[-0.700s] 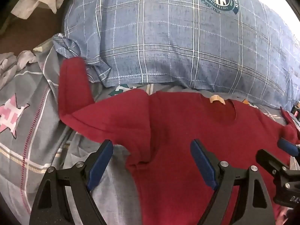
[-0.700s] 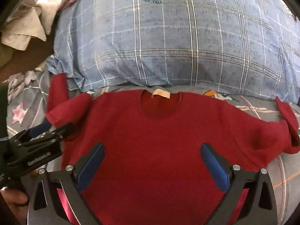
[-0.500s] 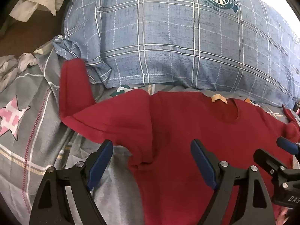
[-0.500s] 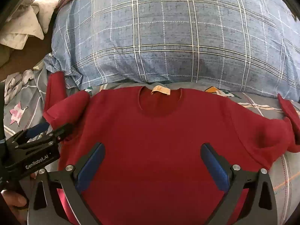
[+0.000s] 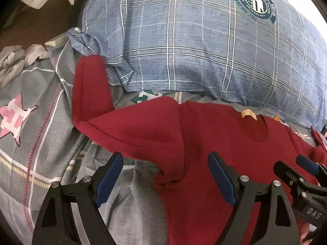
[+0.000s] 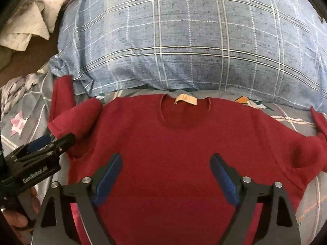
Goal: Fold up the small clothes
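Observation:
A dark red long-sleeved top (image 6: 173, 143) lies flat on the grey patterned bedsheet (image 5: 30, 143), neckline and tan label (image 6: 185, 99) toward the pillow. Its left sleeve (image 5: 90, 89) bends up against the pillow's corner; the right sleeve (image 6: 318, 143) is bunched at the right edge. My left gripper (image 5: 165, 175) hovers open over the left armpit area, nothing between its blue pads. My right gripper (image 6: 166, 175) stands open above the middle of the chest, empty. Each gripper shows at the edge of the other's view.
A large blue plaid pillow (image 6: 184, 40) with a round crest fills the back. Crumpled pale cloths (image 6: 26, 30) lie at the far left beyond the bed. A grey crumpled fabric (image 5: 16, 61) rests at the sheet's left edge. A hand (image 6: 18, 216) holds the left gripper.
Both views have shifted slightly, the top sitting a little lower and closer; both grippers have stayed wide open and the top has not been moved.

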{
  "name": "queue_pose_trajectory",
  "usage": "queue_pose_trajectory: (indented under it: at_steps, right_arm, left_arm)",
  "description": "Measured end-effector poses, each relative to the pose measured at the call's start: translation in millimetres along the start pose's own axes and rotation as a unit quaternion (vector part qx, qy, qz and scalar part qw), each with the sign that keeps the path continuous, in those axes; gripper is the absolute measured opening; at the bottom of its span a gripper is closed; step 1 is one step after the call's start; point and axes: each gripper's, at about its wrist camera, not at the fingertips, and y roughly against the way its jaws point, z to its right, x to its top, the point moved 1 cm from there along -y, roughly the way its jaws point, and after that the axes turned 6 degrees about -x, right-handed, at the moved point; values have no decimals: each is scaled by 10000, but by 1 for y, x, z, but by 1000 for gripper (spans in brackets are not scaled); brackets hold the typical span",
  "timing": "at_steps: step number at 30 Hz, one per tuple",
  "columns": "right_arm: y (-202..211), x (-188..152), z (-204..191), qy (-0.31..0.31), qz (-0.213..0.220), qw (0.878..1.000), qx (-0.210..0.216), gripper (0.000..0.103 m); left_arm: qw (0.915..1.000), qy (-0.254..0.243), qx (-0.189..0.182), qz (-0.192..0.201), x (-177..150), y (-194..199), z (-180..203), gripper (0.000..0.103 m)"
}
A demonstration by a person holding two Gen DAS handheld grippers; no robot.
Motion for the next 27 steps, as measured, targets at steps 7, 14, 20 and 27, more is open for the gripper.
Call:
queue_pose_trajectory:
  at_steps: [7,14,20,27]
  right_arm:
    - [-6,1,8,-132,-106,9998,-98,90]
    - [-12,-5,20,-93,-364,9983,-434,90]
    - [-9,-4,22,-72,-396,9980,-485,90]
    - [-10,-6,30,-190,-436,9974,-541,90]
  left_arm:
    - [9999,-50,-96,38,0,1,2,85]
    - [9997,-148,-191,-5,-3,0,8,85]
    - [9994,-298,-154,-9,-5,-2,13,85]
    - [9988,-467,-123,17,-7,-4,20,85]
